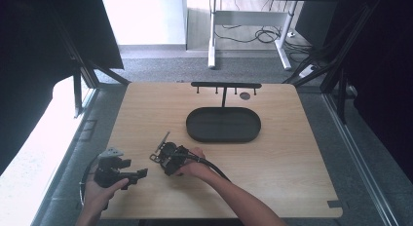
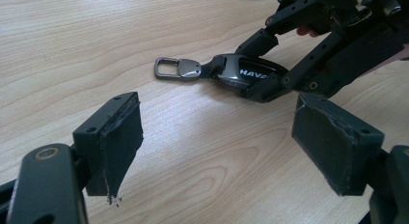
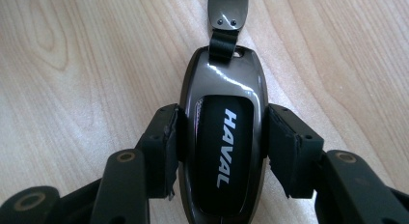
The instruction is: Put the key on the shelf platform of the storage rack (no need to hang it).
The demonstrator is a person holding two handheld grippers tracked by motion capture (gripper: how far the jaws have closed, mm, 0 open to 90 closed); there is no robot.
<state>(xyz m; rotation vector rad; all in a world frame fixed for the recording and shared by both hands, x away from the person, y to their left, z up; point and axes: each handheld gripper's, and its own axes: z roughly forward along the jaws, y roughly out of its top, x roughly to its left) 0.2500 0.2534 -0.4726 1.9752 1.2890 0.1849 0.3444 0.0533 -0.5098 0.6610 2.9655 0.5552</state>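
A glossy black car key fob (image 3: 222, 84) marked HAVAL lies flat on the wooden table, with a metal clasp and ring (image 2: 176, 69) at its far end. My right gripper (image 3: 223, 142) is shut on the fob's two long sides. In the high view that gripper (image 1: 158, 159) sits at mid-table, left of centre, held by a hand. My left gripper (image 2: 217, 142) stands open with nothing between its pads, a short way from the fob (image 2: 241, 72) and pointing at it. In the high view the left gripper (image 1: 139, 175) is near the table's front left corner.
A black oval tray (image 1: 195, 131) lies beyond the grippers at mid-table. Behind it stands a black T-shaped rack (image 1: 225, 84) with small hooks, and a small dark disc (image 1: 245, 95) lies near the far edge. Bare wood spreads to the right.
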